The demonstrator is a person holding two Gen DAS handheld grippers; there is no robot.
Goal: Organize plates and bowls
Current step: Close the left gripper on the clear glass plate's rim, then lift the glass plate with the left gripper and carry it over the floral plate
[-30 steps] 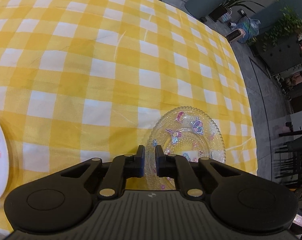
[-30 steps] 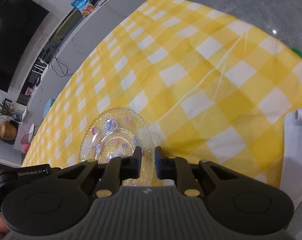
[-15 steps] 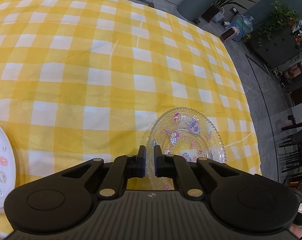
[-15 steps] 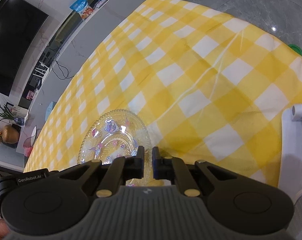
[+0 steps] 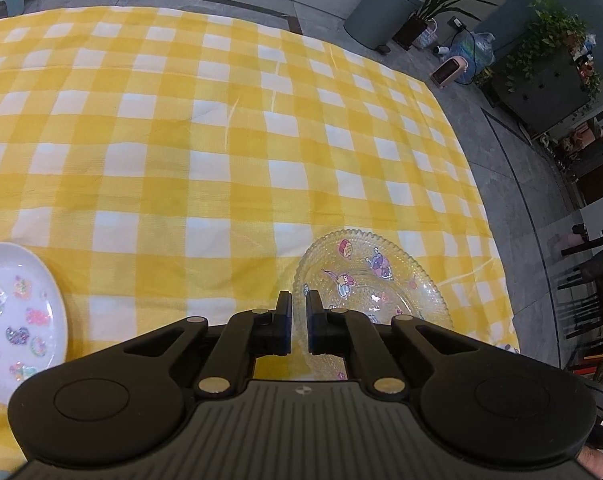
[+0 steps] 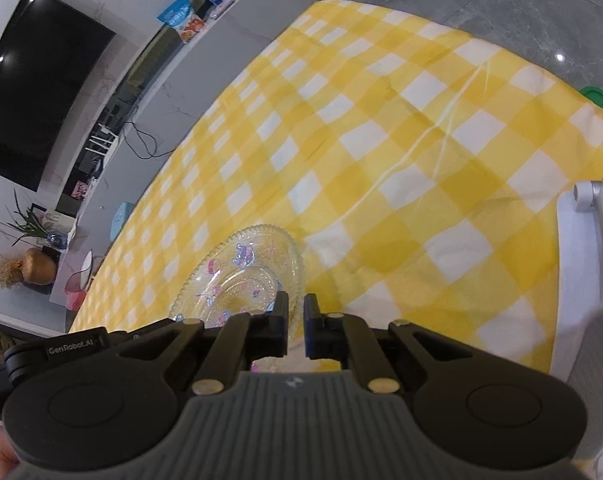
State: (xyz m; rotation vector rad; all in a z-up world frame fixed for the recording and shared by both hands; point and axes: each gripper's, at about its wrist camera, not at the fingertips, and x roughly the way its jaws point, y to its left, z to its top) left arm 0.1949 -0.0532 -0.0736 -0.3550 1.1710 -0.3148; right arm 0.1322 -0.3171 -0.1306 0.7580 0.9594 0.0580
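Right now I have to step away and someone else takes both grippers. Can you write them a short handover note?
Left gripper: jaws shut on the rim of the glass plate.
Right gripper: jaws shut on the opposite rim of the same plate, so both hold it together.
The plate is at the edge of the checked cloth; whether it has left the cloth is hard to tell.
A white plate with stickers lies to the left on the cloth.
A white rack stands at the right edge of the right view.
Done: plate gripped. Left: place it, then deal with the white plate.
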